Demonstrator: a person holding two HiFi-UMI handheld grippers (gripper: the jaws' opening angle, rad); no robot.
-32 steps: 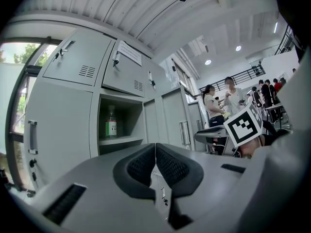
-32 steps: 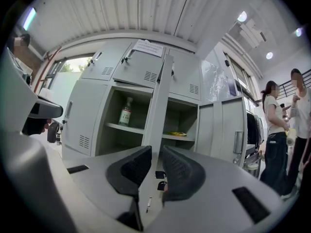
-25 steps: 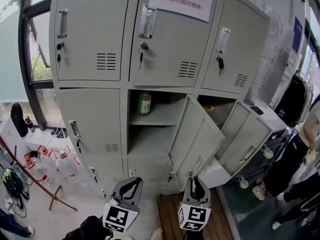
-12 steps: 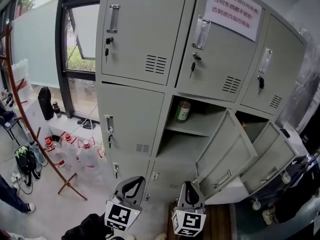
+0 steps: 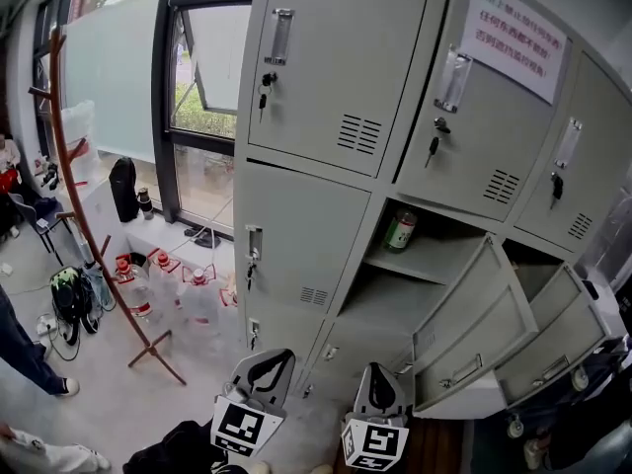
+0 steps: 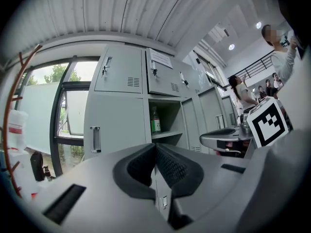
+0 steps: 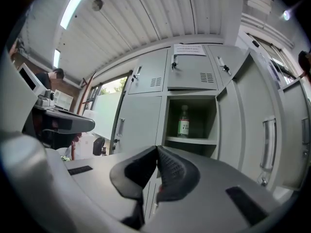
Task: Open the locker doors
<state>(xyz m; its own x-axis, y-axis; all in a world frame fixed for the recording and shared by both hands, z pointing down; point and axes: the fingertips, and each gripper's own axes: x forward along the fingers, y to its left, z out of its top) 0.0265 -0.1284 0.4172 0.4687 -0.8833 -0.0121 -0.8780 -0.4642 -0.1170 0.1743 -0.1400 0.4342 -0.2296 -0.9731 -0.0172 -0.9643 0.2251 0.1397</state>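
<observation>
As two doors hang open, the left claw, pressed together, and right claw, just closed empty, face the shut left door.

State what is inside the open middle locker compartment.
A green-labelled bottle stands upright on the shelf of the open compartment, towards its left. Below the shelf nothing shows, though the swung-out door covers that space's right part.

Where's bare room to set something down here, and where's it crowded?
In the open middle locker, the lower shelf looks bare; the upper shelf is free right of the bottle. Crowded: the floor by the window, with water jugs and the coat rack.
</observation>
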